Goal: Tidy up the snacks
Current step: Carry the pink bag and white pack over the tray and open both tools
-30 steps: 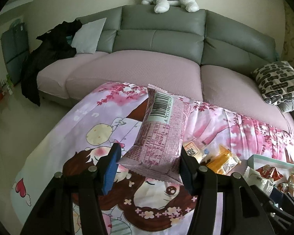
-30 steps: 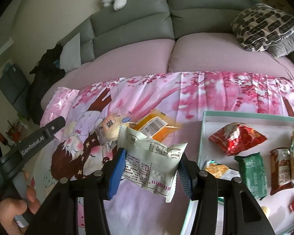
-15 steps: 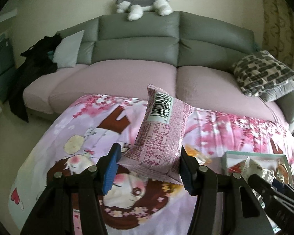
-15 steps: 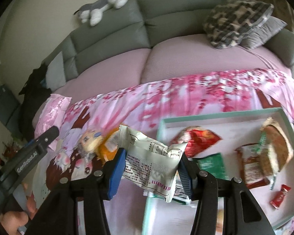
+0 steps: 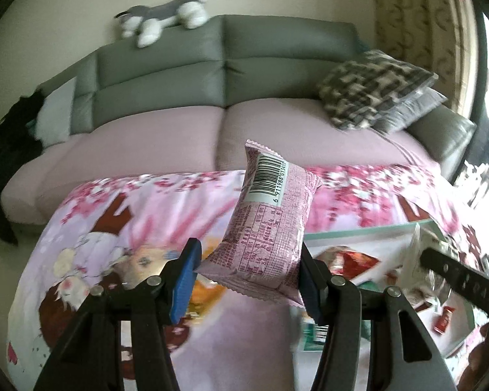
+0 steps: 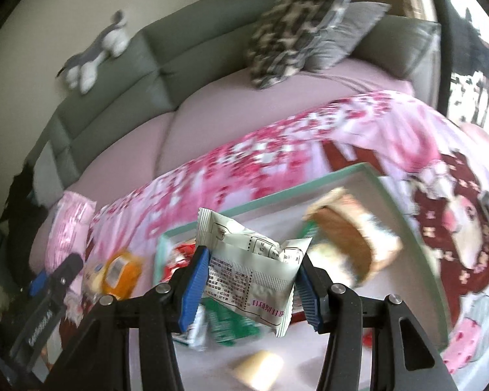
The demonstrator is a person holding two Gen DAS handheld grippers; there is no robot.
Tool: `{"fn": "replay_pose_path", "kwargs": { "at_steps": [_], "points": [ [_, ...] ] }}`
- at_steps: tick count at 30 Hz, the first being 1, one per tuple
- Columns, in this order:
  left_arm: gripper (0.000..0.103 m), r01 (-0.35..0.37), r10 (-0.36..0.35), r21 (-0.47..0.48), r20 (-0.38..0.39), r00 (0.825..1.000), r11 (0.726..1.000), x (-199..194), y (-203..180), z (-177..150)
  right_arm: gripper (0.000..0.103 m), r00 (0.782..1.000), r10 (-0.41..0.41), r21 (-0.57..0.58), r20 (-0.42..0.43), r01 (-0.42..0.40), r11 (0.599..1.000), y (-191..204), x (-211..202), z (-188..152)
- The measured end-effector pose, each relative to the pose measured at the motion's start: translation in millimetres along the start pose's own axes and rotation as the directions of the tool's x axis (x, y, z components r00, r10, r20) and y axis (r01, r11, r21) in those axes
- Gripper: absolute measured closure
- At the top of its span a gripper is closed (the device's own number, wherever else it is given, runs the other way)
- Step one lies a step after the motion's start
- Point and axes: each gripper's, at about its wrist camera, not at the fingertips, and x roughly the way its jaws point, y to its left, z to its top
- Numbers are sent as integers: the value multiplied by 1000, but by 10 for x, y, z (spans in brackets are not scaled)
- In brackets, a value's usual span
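My left gripper [image 5: 249,280] is shut on a pink snack packet [image 5: 265,224] with a barcode, held above the pink cartoon cloth [image 5: 114,221] near the tray's left edge. My right gripper [image 6: 252,290] is shut on a white-green snack packet [image 6: 251,273], held over the teal-rimmed tray [image 6: 404,215]. The tray holds a red packet [image 6: 179,254], a green packet [image 6: 228,325], a brown bread packet [image 6: 348,241] and a pale yellow piece [image 6: 260,368]. The tray also shows in the left wrist view [image 5: 368,229].
An orange packet [image 6: 120,273] and a small clear-wrapped snack [image 6: 93,275] lie on the cloth left of the tray. A grey sofa [image 5: 225,65] with patterned cushions [image 5: 375,88] and a plush toy [image 5: 166,22] stands behind. The left gripper's body [image 6: 45,306] shows at the right view's left edge.
Both grippers have swung right with their packets. The right gripper now hangs over the tray; the left has come up to the tray's left side.
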Motion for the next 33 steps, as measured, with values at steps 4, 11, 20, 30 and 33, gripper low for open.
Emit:
{"fn": "replay_pose_path", "kwargs": {
  "at_steps": [4,11,20,30,33],
  "points": [
    [45,43,-42,55,-10,999,998,23,-265,-10,48,1000,-22,35,9,22,999,-168,-54,38],
    [45,103,-97,155,-42,994,983,50,-705,-93,48,1000,-17,46,3,17,999,-230,-61,45],
    [45,120,-105,198,-87,991,973,120,-889,-176,48,1000,-6,41,-17,7,999,-229,-3,24],
    [45,142,-109,219,-156,982,965,311,-995,-285,47,996,-19,19,-86,21,1000,-207,214,-39],
    [45,146,-104,223,-190,976,964,408,-1024,-343,47,994,-19,7,-109,20,1000,-182,279,-73]
  ]
}}
